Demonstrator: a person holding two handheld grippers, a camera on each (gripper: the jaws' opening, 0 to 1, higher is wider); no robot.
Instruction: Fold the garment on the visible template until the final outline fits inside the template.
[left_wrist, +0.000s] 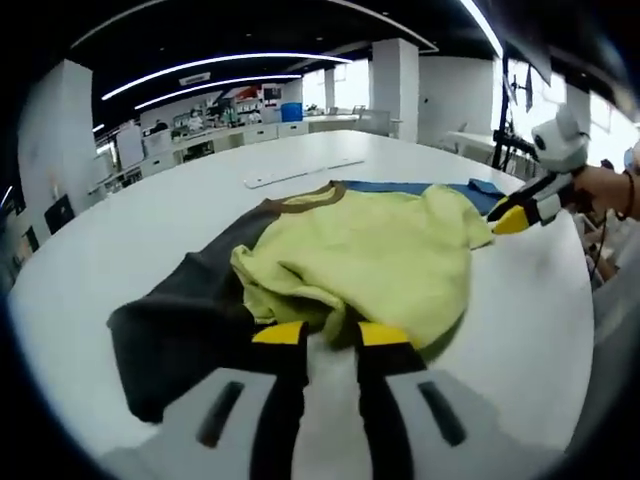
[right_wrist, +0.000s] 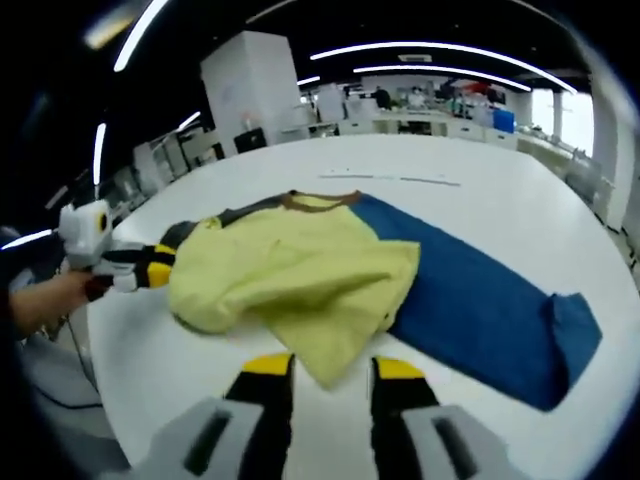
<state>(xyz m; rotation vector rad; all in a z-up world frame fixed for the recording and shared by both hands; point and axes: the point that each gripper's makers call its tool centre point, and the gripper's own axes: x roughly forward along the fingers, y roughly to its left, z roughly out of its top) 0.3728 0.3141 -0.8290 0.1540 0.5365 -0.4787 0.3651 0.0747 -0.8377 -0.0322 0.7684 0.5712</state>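
Note:
The garment lies on the white table (left_wrist: 180, 200), its yellow body (left_wrist: 370, 250) folded over itself, with a brown collar (left_wrist: 305, 198). A dark grey sleeve (left_wrist: 185, 310) spreads to one side and a blue sleeve (right_wrist: 480, 300) to the other. My left gripper (left_wrist: 332, 333) is open, its yellow tips at the near edge of the yellow fold. My right gripper (right_wrist: 333, 367) is open too, with a corner of the yellow cloth (right_wrist: 325, 365) reaching down between its jaws. The right gripper (left_wrist: 512, 218) also appears at the garment's far side, and the left gripper (right_wrist: 160, 266) rests at its left edge.
A thin white strip (left_wrist: 300, 172) lies on the table beyond the collar. A person's hand (right_wrist: 45, 300) holds the left gripper, and another hand (left_wrist: 605, 190) holds the right. Desks, shelves and a pillar (left_wrist: 395, 85) stand far behind the table.

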